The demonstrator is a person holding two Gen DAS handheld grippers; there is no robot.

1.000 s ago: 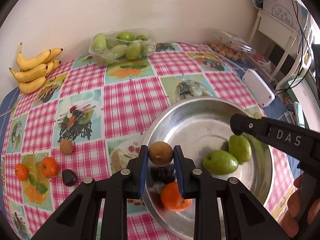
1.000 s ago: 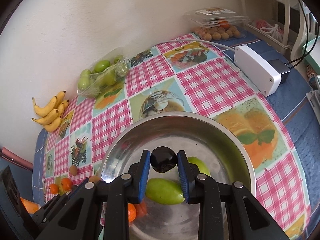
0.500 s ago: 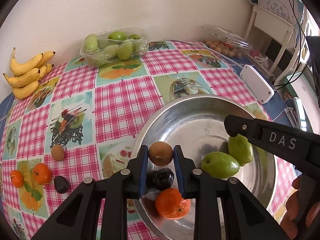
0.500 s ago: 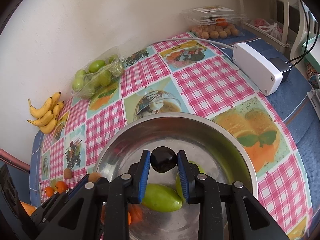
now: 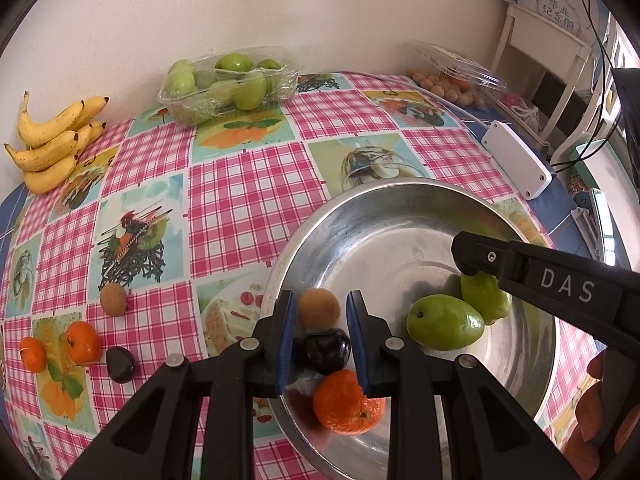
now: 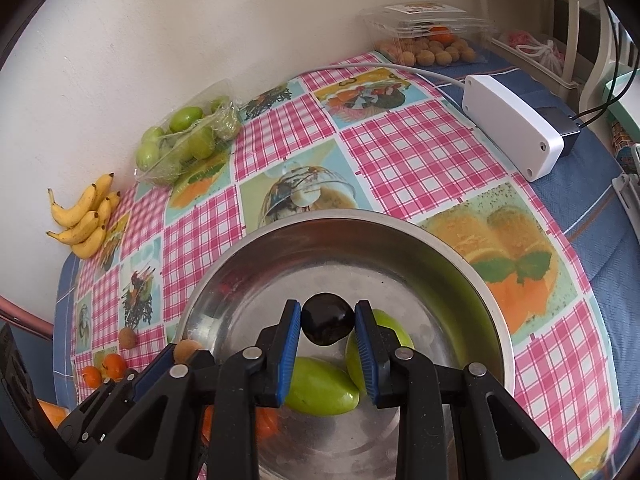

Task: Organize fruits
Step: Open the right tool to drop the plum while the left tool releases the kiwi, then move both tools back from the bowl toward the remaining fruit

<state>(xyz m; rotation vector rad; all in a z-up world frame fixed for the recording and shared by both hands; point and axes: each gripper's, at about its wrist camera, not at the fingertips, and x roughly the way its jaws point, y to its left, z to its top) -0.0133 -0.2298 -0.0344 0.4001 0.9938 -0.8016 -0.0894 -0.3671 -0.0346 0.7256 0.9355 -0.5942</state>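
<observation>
While pinched: brown fruit (image 5: 319, 307) between left gripper (image 5: 320, 316)

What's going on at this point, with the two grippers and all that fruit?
A person is gathering fruit into the metal bowl. The left gripper is shut on a small brown fruit and the right gripper on a dark plum, both above the bowl. Two green mangoes and an orange lie inside already.
</observation>
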